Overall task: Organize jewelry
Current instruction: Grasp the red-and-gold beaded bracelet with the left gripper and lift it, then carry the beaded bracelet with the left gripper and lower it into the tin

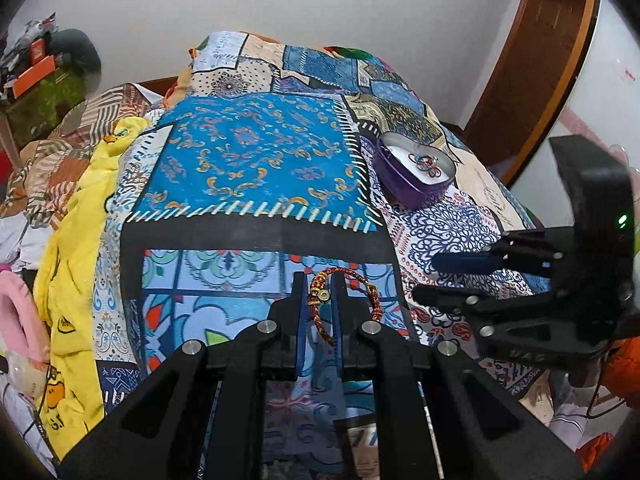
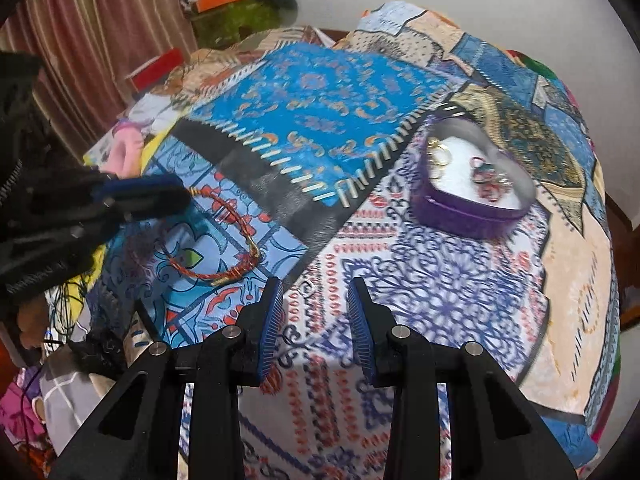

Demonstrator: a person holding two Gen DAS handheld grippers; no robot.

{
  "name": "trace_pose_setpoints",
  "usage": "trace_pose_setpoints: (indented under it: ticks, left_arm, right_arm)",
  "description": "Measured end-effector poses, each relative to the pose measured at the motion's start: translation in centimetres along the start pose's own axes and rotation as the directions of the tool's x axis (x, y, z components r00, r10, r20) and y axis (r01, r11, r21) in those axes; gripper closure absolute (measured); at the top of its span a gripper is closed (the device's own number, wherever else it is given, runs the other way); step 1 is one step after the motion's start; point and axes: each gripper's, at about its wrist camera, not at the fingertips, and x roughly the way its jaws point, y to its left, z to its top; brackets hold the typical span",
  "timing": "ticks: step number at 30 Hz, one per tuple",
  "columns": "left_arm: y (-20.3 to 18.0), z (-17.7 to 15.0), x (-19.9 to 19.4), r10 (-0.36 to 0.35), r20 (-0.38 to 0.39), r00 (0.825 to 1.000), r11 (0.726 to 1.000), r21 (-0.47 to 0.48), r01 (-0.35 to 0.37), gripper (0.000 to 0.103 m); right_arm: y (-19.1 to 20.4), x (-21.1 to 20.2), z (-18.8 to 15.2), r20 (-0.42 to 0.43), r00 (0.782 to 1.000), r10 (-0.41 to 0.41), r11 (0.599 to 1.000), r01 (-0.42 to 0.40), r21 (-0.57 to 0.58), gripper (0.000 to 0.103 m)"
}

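A red braided bracelet (image 1: 320,298) with gold beads is pinched between the blue pads of my left gripper (image 1: 319,286), which is shut on it. The cord loops out to the right of the fingers. In the right wrist view the left gripper (image 2: 160,196) sits at the left edge and the bracelet (image 2: 200,276) dangles from it just over the bedspread. A purple heart-shaped box (image 1: 400,186) (image 2: 460,216) lies farther back on the right, with coloured rings (image 1: 426,164) (image 2: 488,186) inside. My right gripper (image 2: 315,284) (image 1: 430,276) is open, with nothing between its fingers.
Everything lies on a patchwork bedspread (image 1: 248,160) (image 2: 440,280) over a bed. A yellow blanket (image 1: 68,264) is bunched along the left side. A small silvery item (image 2: 306,288) rests near the right gripper's left fingertip. A wooden door frame (image 1: 532,72) stands at the right.
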Motion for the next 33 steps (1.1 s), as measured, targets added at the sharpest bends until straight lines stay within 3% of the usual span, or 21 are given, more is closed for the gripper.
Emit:
trace_pose_setpoints:
  ticks: [8,17,33]
  left_arm:
    - [0.6,0.2,0.3,-0.017,0.006,1.0,1.0,-0.013,0.017,0.093]
    - [-0.6,1.3,-0.4,-0.029,0.035,0.999,1.0,0.009,0.029,0.093]
    - [-5.0,5.3,-1.9,-0.05,0.126,0.991,0.994,0.098,0.037,0.093]
  right_arm:
    - [0.7,1.2,-0.1,-0.02,1.0,-0.018,0.999,0.018,-0.041,0.092]
    - [0.4,0.2,0.0,0.014,0.999,-0.042,0.999,0.042,-0.031,0.093]
    - [-2.8,-6.0,1.2,0.212,0.974,-0.075,0.996,0.065,0.054,0.093]
